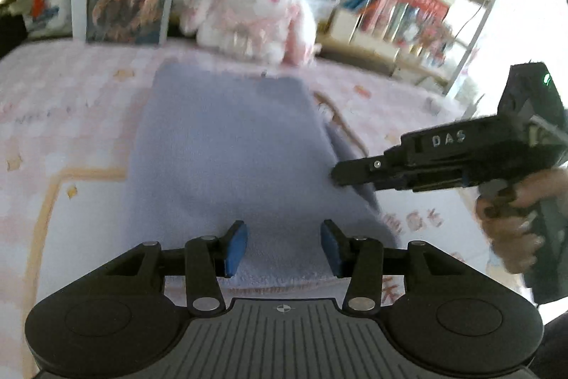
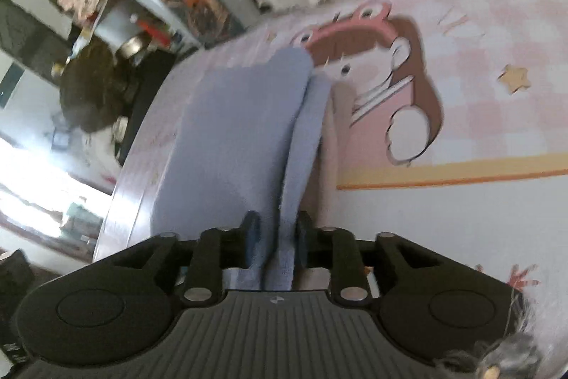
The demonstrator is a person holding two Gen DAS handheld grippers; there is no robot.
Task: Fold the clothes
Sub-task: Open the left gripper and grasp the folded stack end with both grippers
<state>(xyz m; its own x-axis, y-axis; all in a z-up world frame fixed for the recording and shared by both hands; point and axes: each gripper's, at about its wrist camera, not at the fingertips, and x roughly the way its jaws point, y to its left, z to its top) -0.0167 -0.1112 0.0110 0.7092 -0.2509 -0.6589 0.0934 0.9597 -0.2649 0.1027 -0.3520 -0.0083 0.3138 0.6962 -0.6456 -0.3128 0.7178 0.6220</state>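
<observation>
A: Where's the soft lavender-blue fleece garment (image 1: 227, 144)?

B: Flat on the pink cartoon-print bedspread (image 1: 64, 87). My right gripper (image 2: 274, 237) pinches its doubled edge for lifting; my left gripper (image 1: 283, 245) hovers spread, 2 pads empty, to steady.

A pale lavender-blue fleecy garment (image 1: 227, 148) is lying on a pink cartoon-printed cover (image 1: 71, 102), already folded into a tall, roughly rectangular shape with soft, rounded corners. Its surface is looking smooth and flat across the middle, with no sleeves or collar showing. Along its right side a layered edge is lifting clear of the rest, forming a narrow upright fold (image 2: 305, 137) that is standing apart from the broad main panel (image 2: 230, 130). The near hem is sitting slightly fuzzy and uneven. Motion blur is hiding finer detail of the fabric.
</observation>
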